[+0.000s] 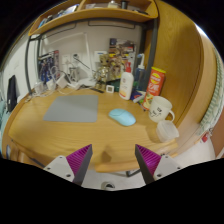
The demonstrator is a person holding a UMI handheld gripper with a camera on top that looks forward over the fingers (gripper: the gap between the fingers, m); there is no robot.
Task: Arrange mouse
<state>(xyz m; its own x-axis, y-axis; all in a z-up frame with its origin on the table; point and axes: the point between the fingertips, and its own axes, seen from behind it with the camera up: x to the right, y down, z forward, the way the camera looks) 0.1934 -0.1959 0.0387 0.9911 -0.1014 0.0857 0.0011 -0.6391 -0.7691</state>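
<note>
While the gripper (113,160) hangs spread and empty over the table (40,130), the mouse (122,117) lies beyond it beside the mousepad (72,107); approaching carelessly risks knocking the mug (160,108).

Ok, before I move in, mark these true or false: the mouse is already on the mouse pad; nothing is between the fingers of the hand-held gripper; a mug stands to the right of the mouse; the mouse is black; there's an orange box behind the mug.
1. The mouse is on the grey mouse pad: false. It lies on the bare wooden table, to the right of the pad.
2. Nothing is between the fingers of the hand-held gripper: true. It is open, well short of the mouse.
3. A white mug stands to the right of the mouse: true.
4. The mouse is black: false. It is light blue.
5. An orange box stands behind the mug: true.
</note>
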